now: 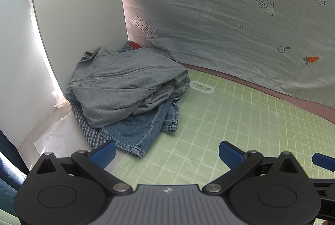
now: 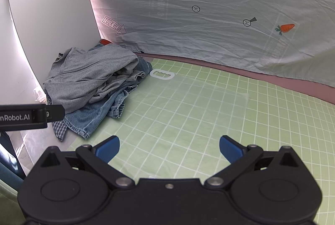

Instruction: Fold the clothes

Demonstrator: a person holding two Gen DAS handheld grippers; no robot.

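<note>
A pale printed sheet (image 1: 240, 21) bearing carrots and "LOOK HERE" arrows hangs as a backdrop behind a green grid mat (image 1: 230, 130); a translucent folding board (image 2: 188, 103) with a white handle slot lies flat on the mat. A white curved panel (image 1: 73, 15) stands at the left. In the corner where panel and sheet meet lies the pile of clothes (image 1: 125, 88): a grey zip top (image 1: 117, 82) over blue denim (image 1: 138, 130), with a checked garment (image 1: 90, 130) beneath and a red item (image 1: 135, 44) behind. Left gripper (image 1: 166, 154) and right gripper (image 2: 169, 148) hang above the mat, both with blue pads spread wide, holding nothing.
</note>
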